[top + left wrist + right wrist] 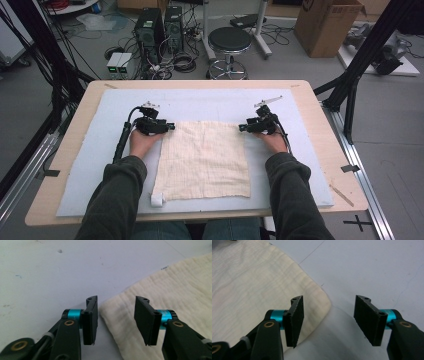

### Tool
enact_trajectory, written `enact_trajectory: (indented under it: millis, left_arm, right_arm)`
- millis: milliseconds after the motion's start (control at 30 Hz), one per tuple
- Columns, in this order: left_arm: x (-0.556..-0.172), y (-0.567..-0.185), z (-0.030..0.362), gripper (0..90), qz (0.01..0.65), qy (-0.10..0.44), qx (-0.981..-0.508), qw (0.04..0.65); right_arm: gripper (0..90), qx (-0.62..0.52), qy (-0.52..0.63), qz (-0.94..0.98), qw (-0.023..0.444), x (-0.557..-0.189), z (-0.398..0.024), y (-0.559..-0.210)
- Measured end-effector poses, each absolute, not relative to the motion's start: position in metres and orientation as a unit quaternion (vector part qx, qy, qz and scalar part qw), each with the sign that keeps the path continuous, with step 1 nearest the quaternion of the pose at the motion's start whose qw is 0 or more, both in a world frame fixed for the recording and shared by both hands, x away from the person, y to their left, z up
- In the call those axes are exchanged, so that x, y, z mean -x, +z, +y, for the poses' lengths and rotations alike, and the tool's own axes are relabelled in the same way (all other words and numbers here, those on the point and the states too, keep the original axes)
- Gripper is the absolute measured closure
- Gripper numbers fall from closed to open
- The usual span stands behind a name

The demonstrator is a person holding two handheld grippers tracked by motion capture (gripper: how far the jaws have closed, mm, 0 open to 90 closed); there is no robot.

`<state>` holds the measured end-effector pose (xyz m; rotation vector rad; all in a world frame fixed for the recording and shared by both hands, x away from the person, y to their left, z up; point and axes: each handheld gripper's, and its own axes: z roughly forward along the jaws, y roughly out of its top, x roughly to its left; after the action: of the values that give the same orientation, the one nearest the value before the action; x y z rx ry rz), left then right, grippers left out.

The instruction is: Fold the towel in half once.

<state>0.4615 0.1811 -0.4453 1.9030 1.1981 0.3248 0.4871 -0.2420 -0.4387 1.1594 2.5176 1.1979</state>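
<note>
A: Containers on the tabletop (320, 150)?

B: None seen. A cream square waffle-weave cloth (204, 159) lies flat on the pale blue foam mat (290, 165), spanning the space between the two grippers. It is roughly square with no clear long axis; its far edge runs from gripper to gripper.

A: Left gripper (170, 128)?

B: Released, jaws parted, nothing pinched. The cloth's far left corner (110, 305) sits between its jaws.

A: Right gripper (243, 128)?

B: Also released. The far right corner (322, 301) lies between its jaws, nearer one pad, untouched.

A: Arms?

B: Both forearms reach forward; grippers point inward toward each other, low over the mat.
</note>
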Motion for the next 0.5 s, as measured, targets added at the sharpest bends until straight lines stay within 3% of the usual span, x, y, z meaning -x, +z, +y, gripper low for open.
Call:
enact_trajectory:
  millis: [167, 400, 500]
  left_arm:
    - [-0.461, -0.446, 0.177, 64.5, 0.479, 0.157, -0.762, 0.407]
    - [-0.459, -0.445, 0.176, 82.2, 0.471, 0.160, -0.771, 0.397]
    - [-0.459, -0.444, 0.177, 85.1, 0.471, 0.155, -0.770, 0.401]
  right_arm:
    - [52.3, -0.381, 0.393, 0.834, 0.064, -0.489, -0.238, -0.441]
    - [81.8, -0.351, 0.377, 0.854, 0.067, -0.487, -0.227, -0.439]
    - [85.2, -0.349, 0.374, 0.857, 0.059, -0.488, -0.224, -0.438]
